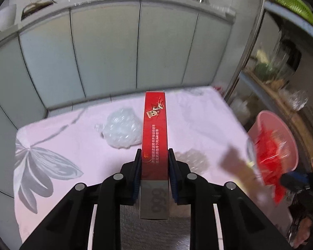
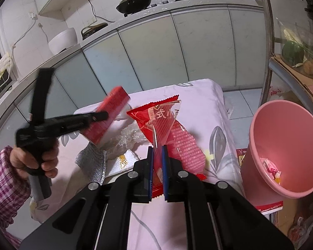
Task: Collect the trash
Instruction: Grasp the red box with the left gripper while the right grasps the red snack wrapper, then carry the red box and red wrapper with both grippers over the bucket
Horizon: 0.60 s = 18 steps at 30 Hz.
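In the left wrist view, our left gripper (image 1: 154, 154) is clamped on a long red box (image 1: 155, 129). The box stands between the two pads and points forward, away from us, above the table (image 1: 73, 141) with the pink flowered cloth. Its near end is grey with printed digits. On the cloth, just to the left of the box, lies a crumpled clear bag (image 1: 122, 129). At the right edge we see the pink bin (image 1: 281, 133), blurred, with something red in front of it.

In the right wrist view, our right gripper (image 2: 157, 152) is closed tight on a red snack wrapper (image 2: 162, 123). The wrapper sticks up and forward from the pads, and it is partly transparent. The bin (image 2: 285, 145) stands to the right of the table, tilted toward us, with a few scraps at its bottom. On the left a hand (image 2: 37, 158) with a checked sleeve (image 2: 4, 179) holds the left gripper with the box (image 2: 108, 116), raised over the table. Under it lie a silver foil piece (image 2: 91, 162) and clear plastic (image 2: 129, 139).
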Available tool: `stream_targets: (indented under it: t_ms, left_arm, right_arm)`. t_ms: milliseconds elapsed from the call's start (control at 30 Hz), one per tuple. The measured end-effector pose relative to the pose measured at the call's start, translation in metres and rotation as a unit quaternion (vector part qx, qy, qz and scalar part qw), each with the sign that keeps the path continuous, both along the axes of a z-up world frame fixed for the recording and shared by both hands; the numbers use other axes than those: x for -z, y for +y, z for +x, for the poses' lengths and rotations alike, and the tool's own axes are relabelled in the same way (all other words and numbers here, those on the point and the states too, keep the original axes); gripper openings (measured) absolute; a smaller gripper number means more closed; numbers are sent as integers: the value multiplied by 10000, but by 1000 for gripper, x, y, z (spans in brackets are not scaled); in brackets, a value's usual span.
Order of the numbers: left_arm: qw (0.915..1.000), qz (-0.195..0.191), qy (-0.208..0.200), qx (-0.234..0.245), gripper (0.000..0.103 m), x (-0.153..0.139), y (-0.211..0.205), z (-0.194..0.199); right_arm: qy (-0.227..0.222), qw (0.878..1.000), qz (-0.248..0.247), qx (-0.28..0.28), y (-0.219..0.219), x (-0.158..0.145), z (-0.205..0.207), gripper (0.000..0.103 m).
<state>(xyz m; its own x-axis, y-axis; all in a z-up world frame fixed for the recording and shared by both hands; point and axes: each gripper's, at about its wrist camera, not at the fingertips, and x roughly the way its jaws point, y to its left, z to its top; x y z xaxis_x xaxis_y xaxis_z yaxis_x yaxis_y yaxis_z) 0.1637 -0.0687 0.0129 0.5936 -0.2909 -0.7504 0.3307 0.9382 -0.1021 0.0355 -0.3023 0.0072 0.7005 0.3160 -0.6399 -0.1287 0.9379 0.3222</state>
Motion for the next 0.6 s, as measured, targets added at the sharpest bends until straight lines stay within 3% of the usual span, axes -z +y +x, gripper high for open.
stream_targets:
  t_ms: [300, 600]
  left_arm:
    - [9979, -486, -387, 207, 22, -38, -23, -38]
    - [9949, -602, -485, 654, 22, -42, -80, -58]
  right_arm:
    - [-50, 9999, 54, 114, -12, -1, -15, 8]
    - [-117, 9984, 113, 538, -50, -2, -27, 8]
